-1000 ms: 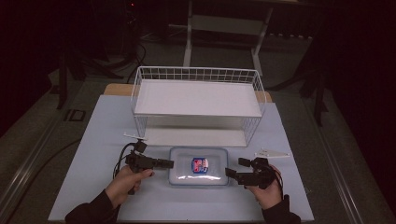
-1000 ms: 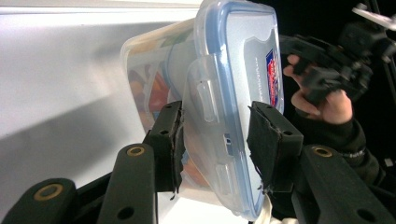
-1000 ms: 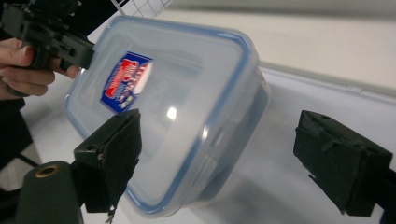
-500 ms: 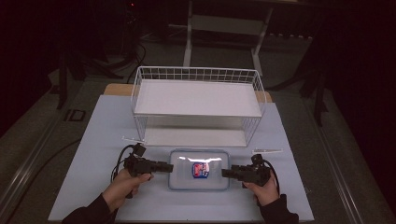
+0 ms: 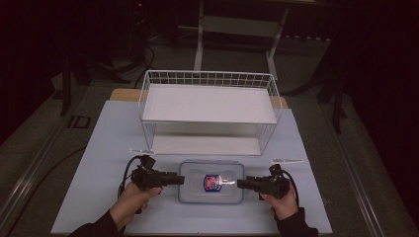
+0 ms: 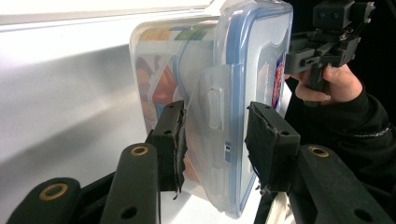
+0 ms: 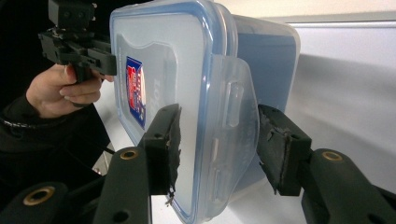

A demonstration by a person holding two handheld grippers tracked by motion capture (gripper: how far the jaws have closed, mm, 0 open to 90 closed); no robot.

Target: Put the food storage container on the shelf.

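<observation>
A clear plastic container with a blue-rimmed lid and a red-and-blue sticker lies flat on the table's front middle. My left gripper points right at its left end. In the left gripper view the two pads press on that end, either side of the latch flap. My right gripper points left at the right end. Its jaws have just been closing, and in the right gripper view the pads sit against the lid and the latch flap.
A white wire rack with a flat shelf stands behind the container, its lower level open toward me. Two thin white strips lie on the pale blue table cover. Dark floor and a stand's legs lie beyond.
My right gripper has slid left to the container's right end, and its jaws have narrowed around it. The left gripper has stayed on the left end.
</observation>
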